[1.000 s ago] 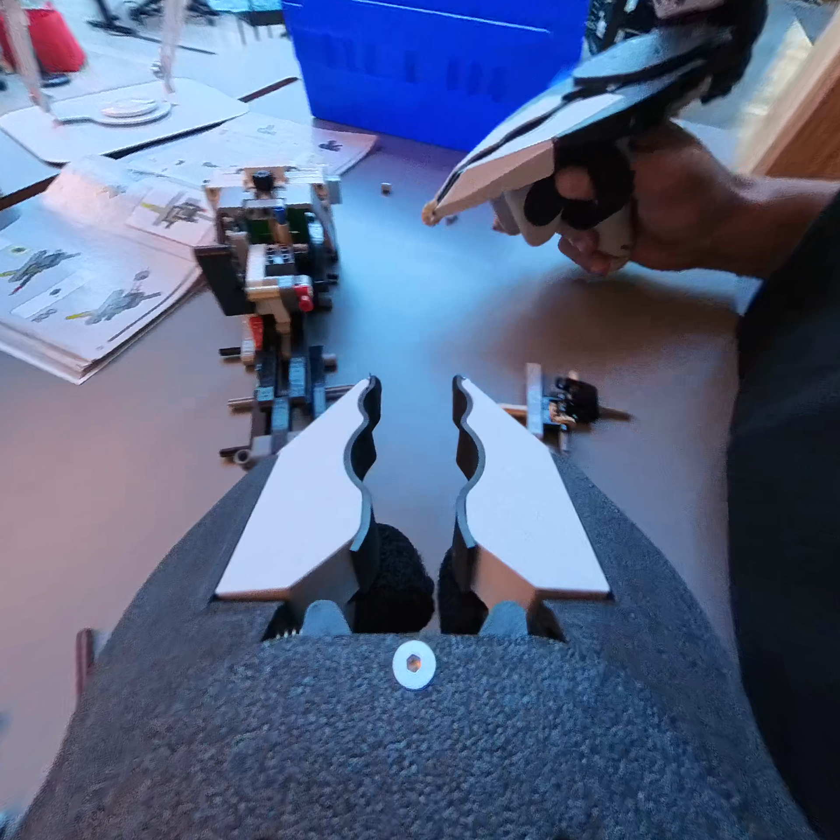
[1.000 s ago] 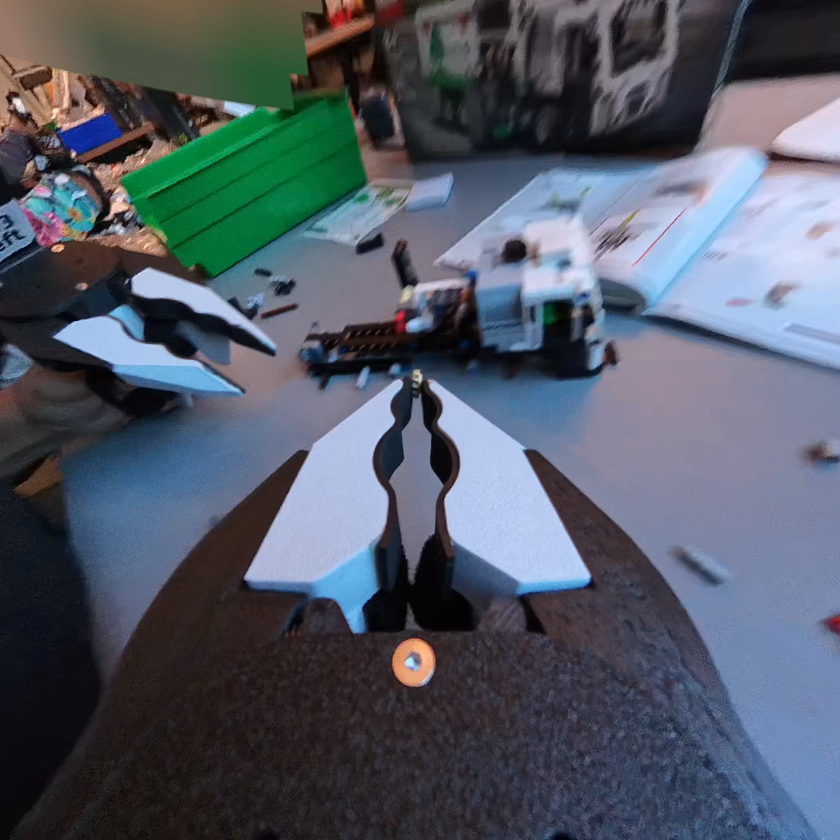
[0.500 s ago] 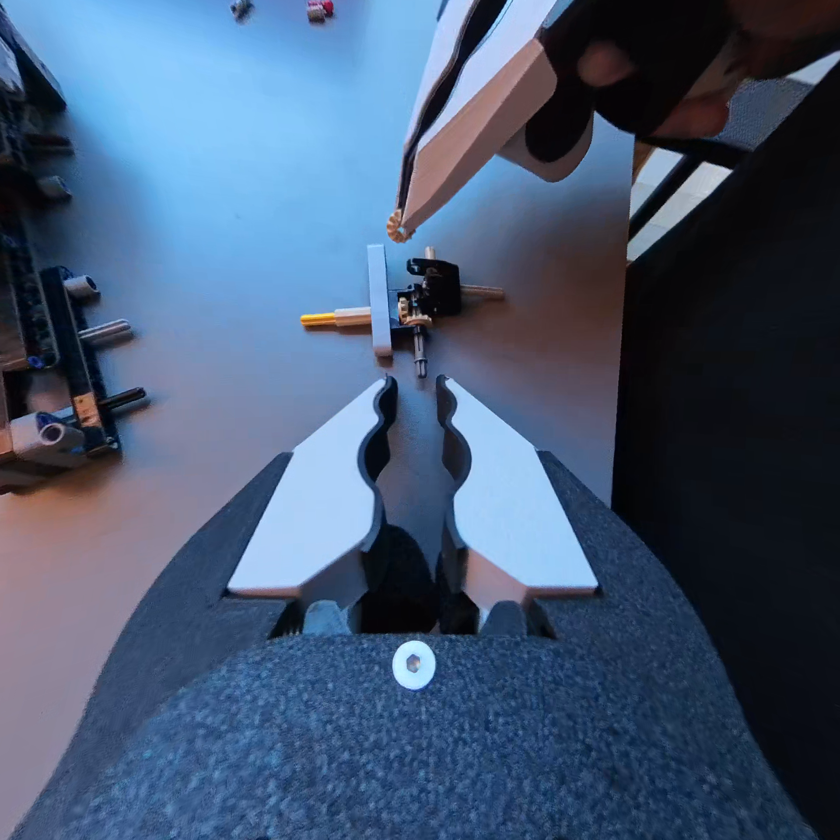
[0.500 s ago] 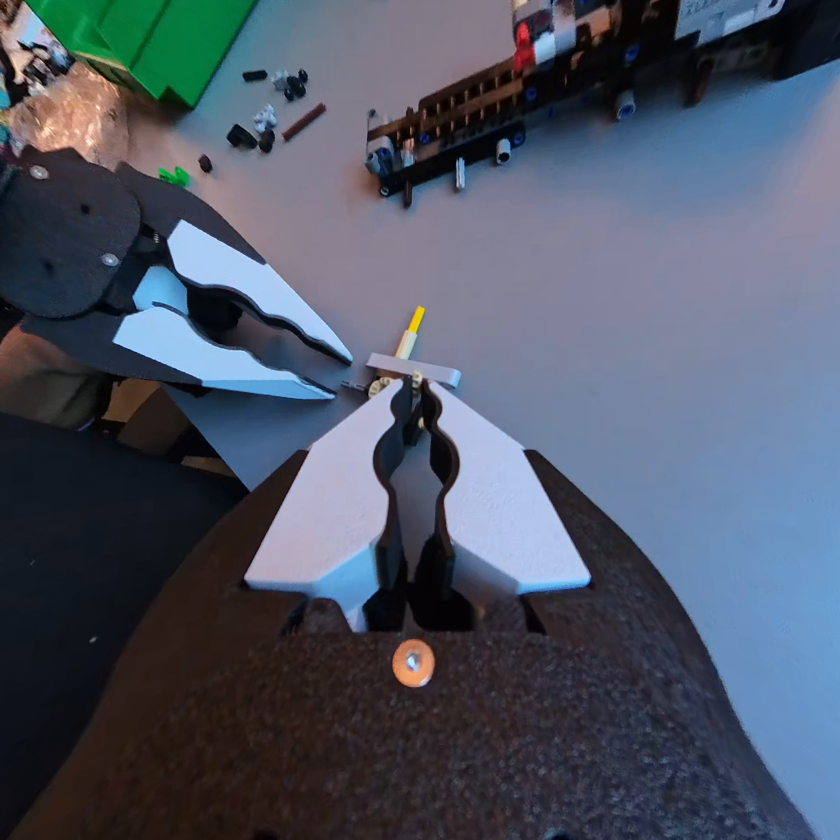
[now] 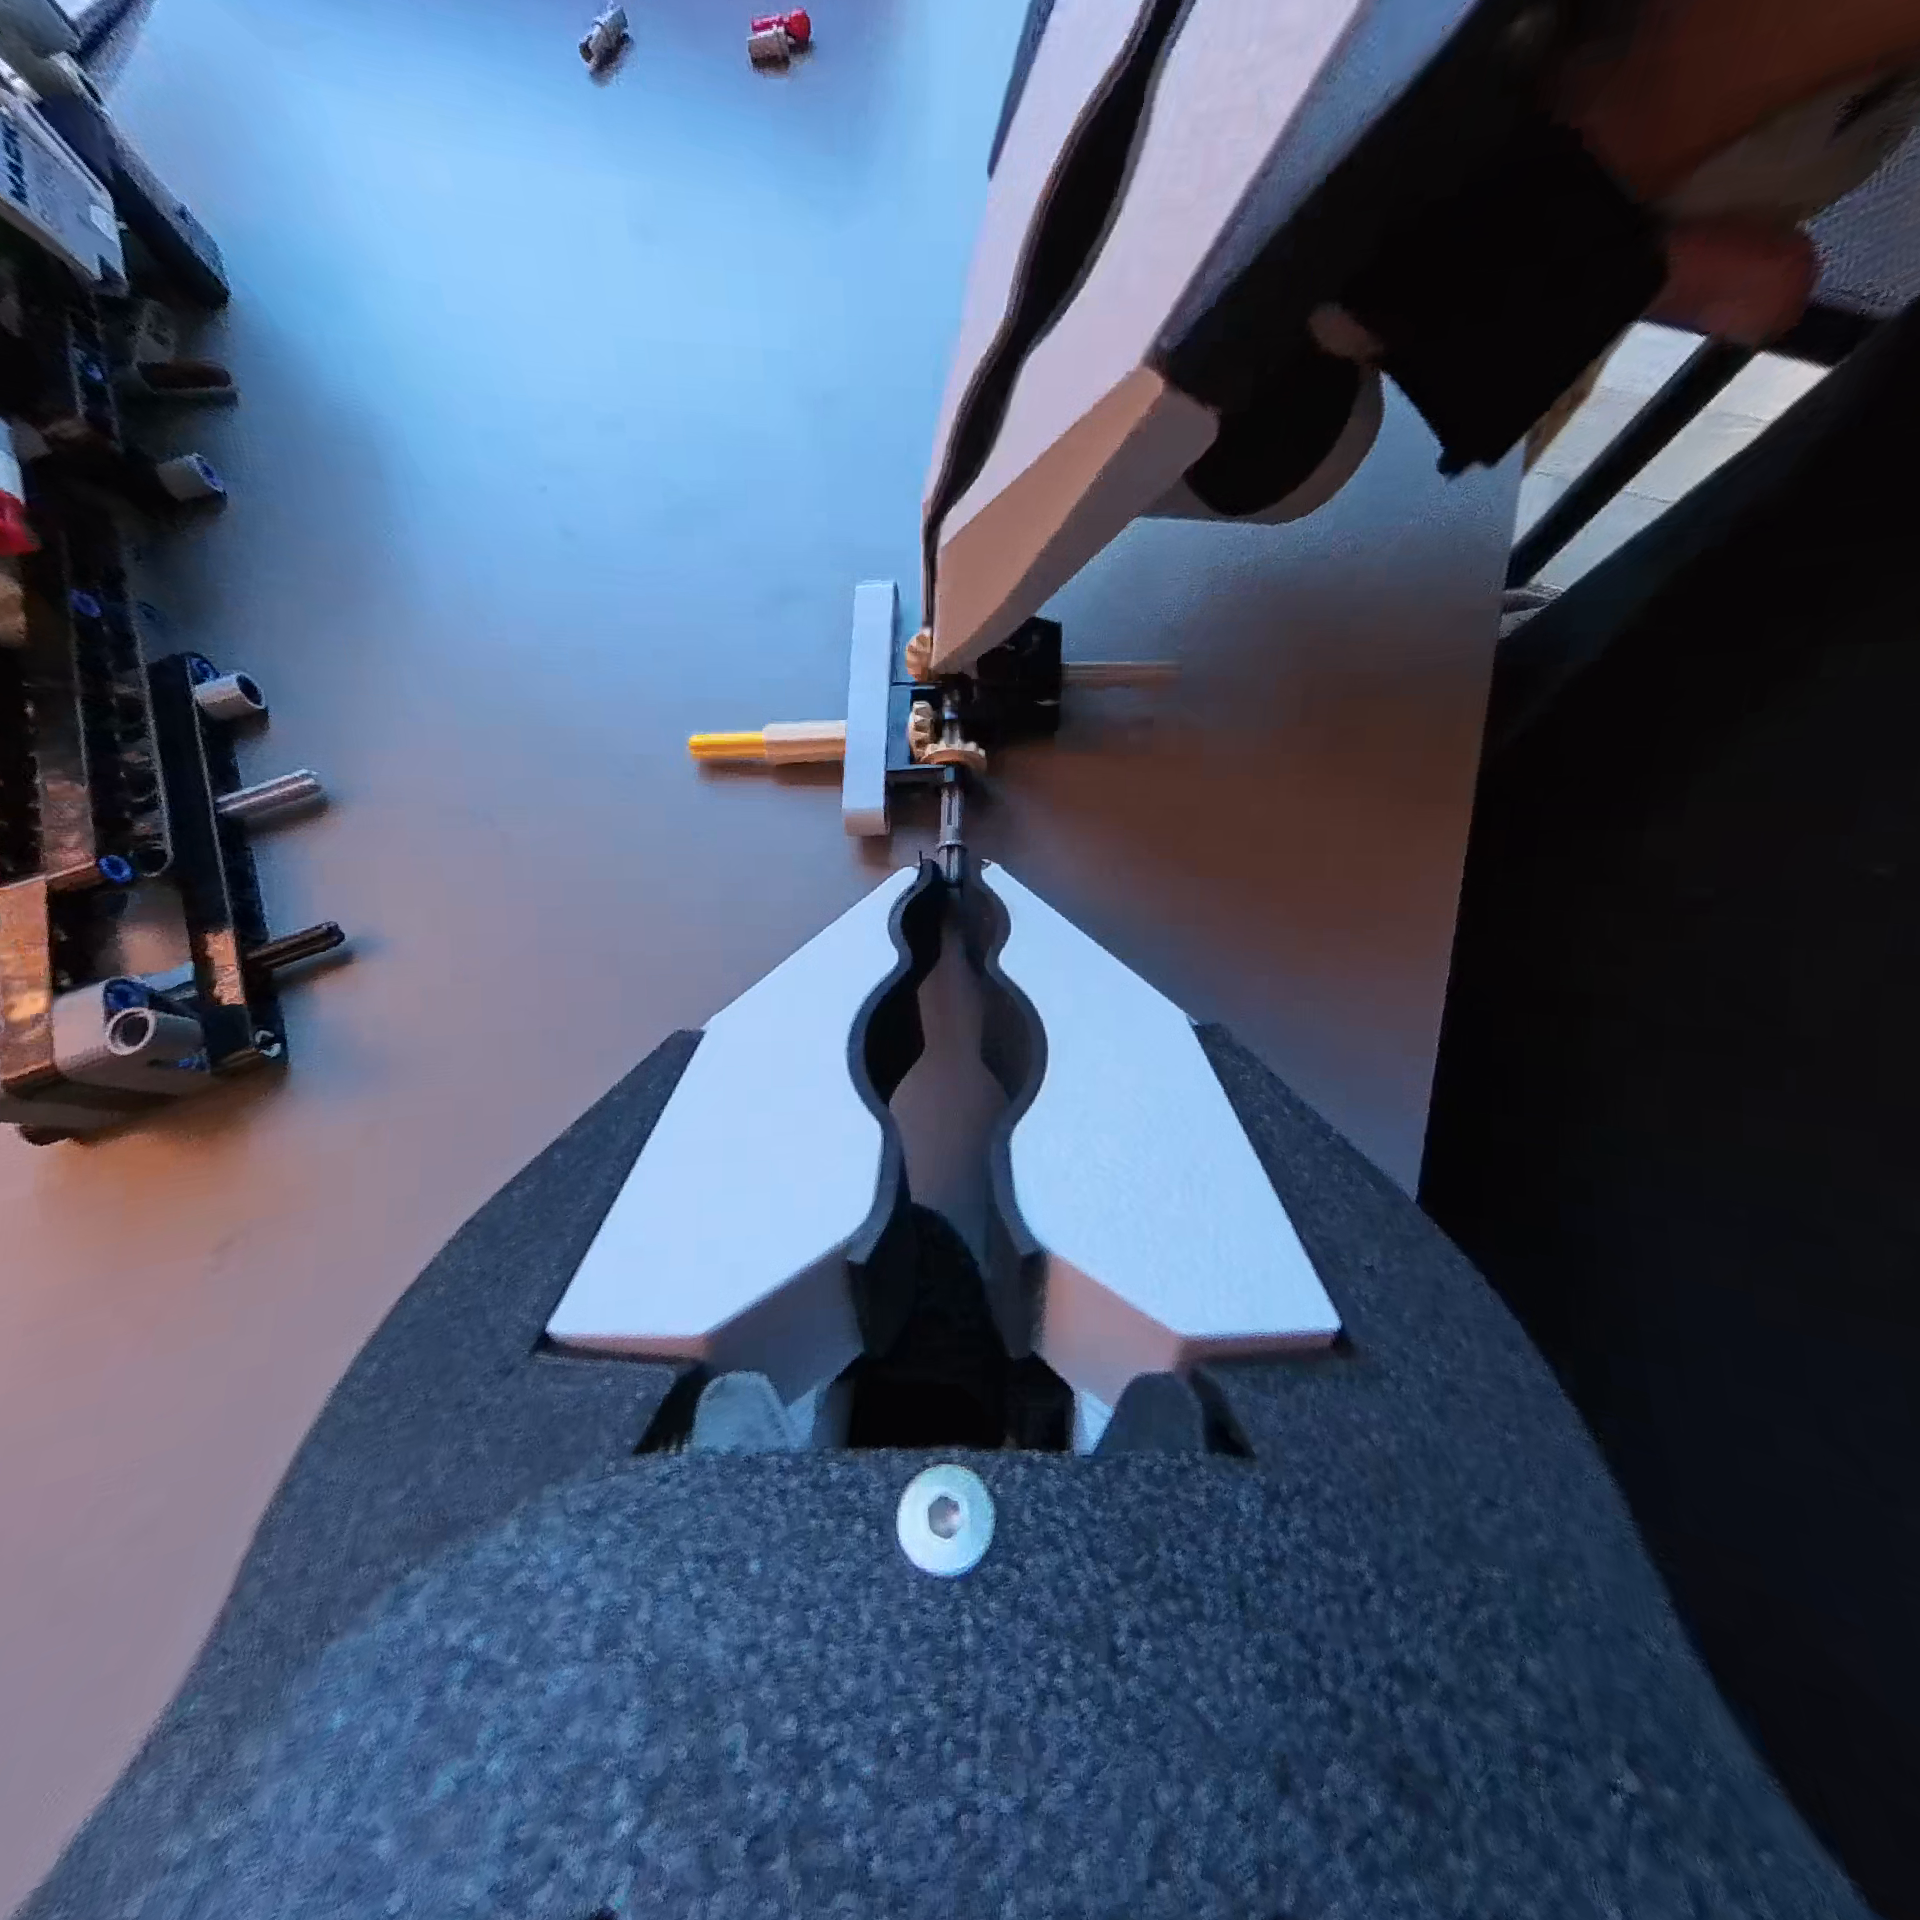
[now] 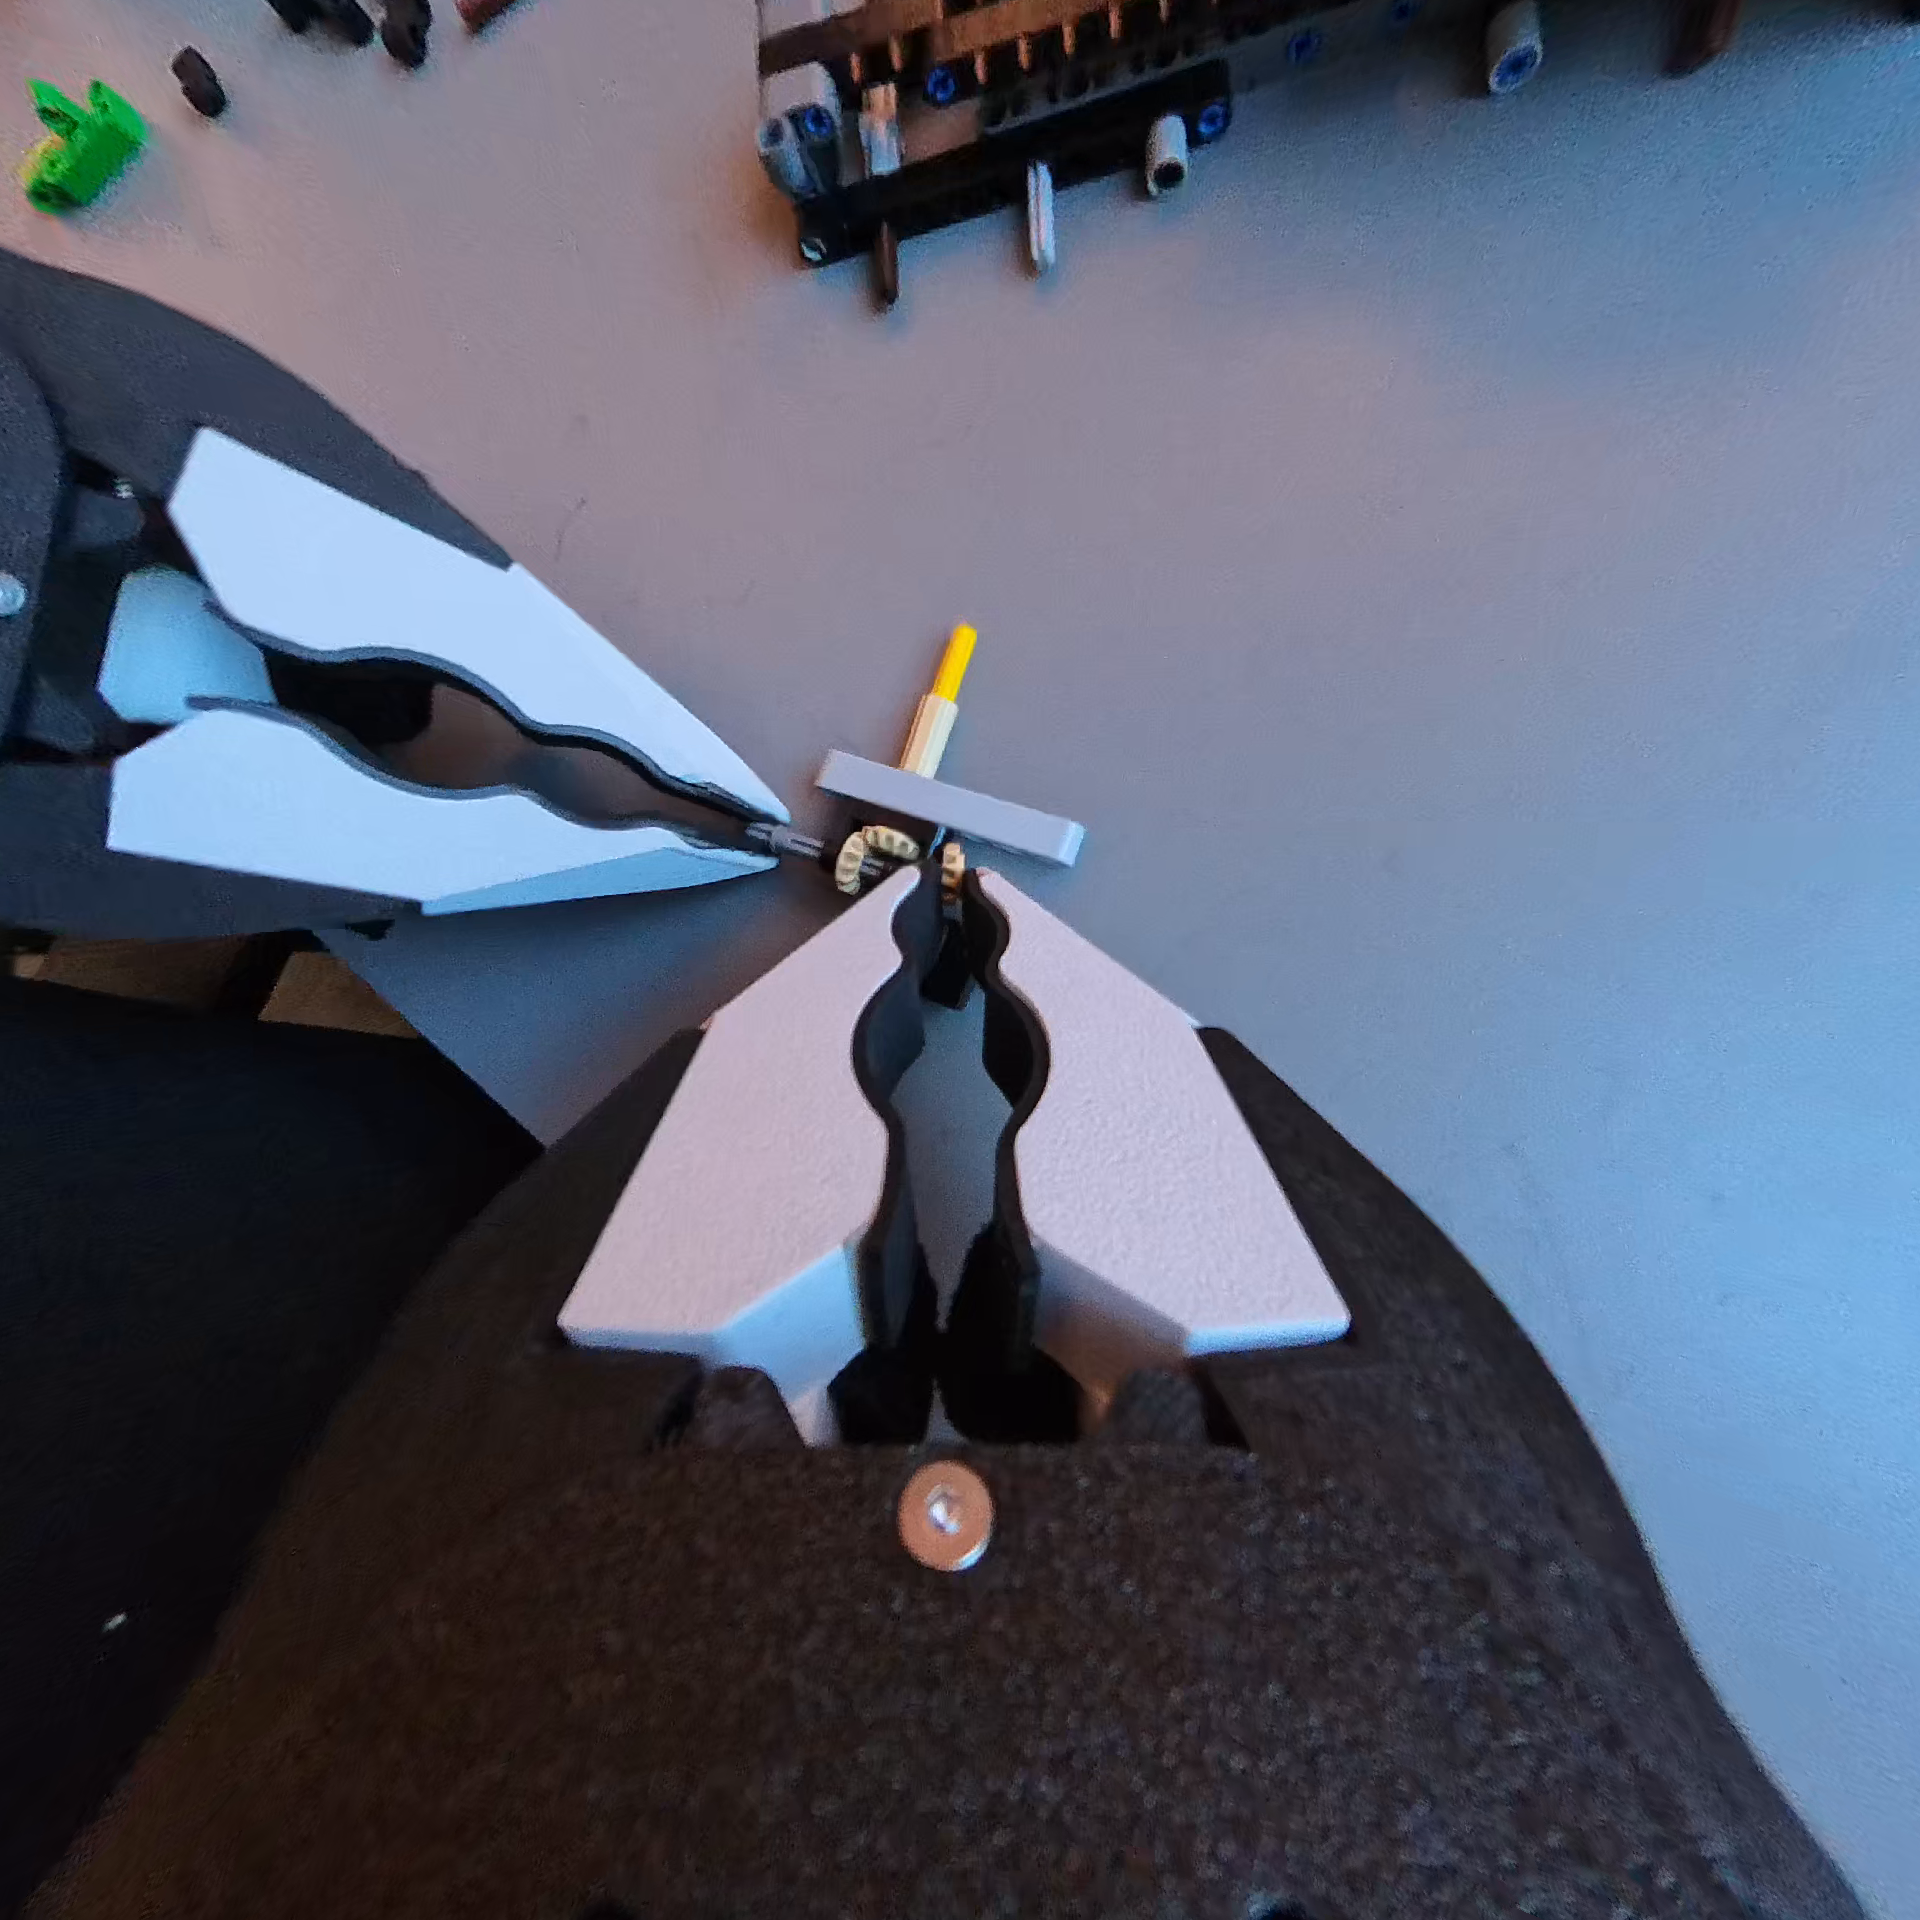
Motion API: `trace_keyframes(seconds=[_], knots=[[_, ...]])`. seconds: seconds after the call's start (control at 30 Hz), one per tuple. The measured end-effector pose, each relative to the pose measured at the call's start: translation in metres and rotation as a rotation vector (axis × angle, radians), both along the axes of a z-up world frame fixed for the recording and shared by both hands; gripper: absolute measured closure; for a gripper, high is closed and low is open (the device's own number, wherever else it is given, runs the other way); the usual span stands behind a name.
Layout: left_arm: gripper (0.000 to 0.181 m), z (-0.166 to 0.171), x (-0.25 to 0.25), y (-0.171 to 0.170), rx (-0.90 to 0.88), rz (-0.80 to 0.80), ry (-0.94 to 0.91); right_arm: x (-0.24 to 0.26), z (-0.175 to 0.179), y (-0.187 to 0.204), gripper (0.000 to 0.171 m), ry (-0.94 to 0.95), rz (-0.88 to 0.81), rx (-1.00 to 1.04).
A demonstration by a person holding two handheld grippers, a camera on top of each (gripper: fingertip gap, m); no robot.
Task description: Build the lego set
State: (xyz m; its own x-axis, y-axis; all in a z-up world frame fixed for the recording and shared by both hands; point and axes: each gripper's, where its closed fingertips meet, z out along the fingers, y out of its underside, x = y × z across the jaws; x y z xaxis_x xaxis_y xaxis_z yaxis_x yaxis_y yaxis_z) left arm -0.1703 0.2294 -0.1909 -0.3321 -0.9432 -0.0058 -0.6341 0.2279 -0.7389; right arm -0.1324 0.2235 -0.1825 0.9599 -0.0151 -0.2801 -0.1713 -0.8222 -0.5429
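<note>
A small lego subassembly lies on the grey table: a light grey beam [image 5: 871,707] [image 6: 951,810], a yellow-tipped tan axle [image 5: 764,743] [image 6: 940,691], tan gears [image 5: 935,740] [image 6: 862,857], a black piece [image 5: 1018,681] and a thin dark grey axle [image 5: 951,826] [image 6: 795,840]. My left gripper [image 5: 951,873] [image 6: 769,840] is shut on the end of that dark grey axle. My right gripper [image 6: 940,881] [image 5: 928,657] is shut on a small tan gear [image 6: 951,862] and holds it against the subassembly beside the beam. Part of the black piece is hidden behind the right fingers.
The long black truck chassis [image 5: 125,831] [image 6: 997,104] with pins sticking out lies off to the side. Loose pieces lie farther out: a red one [image 5: 779,31], a grey one [image 5: 603,42], a green one [image 6: 78,145]. The table edge [image 5: 1475,831] and dark clothing are close by. The tips of one gripper are about 5 cm away from the tips of the other.
Both grippers swung down from the truck to the small subassembly. My left gripper closed onto the dark grey axle. My right gripper brought the tan gear down against the subassembly.
</note>
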Motion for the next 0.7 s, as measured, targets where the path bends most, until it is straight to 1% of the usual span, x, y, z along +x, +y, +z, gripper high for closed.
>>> trace_keyframes(seconds=[0.27, 0.37, 0.5, 0.57, 0.7], knots=[[0.180, 0.000, 0.005, -0.003, 0.050, 0.043, -0.016, 0.004, -0.003, -0.003, 0.168, 0.075, -0.041, -0.124], [0.180, 0.001, 0.006, -0.003, 0.028, 0.060, -0.011, 0.002, 0.000, -0.002, 0.166, 0.165, -0.039, -0.137], [0.180, 0.006, 0.008, 0.002, -0.031, 0.094, -0.030, 0.004, 0.007, 0.004, 0.168, 0.304, -0.056, -0.096], [0.180, 0.008, 0.009, 0.003, -0.058, 0.103, -0.030, 0.006, 0.012, 0.006, 0.168, 0.355, -0.033, -0.061], [0.180, 0.013, 0.008, 0.003, -0.128, 0.097, -0.041, 0.017, 0.032, 0.014, 0.168, 0.489, -0.005, 0.086]])
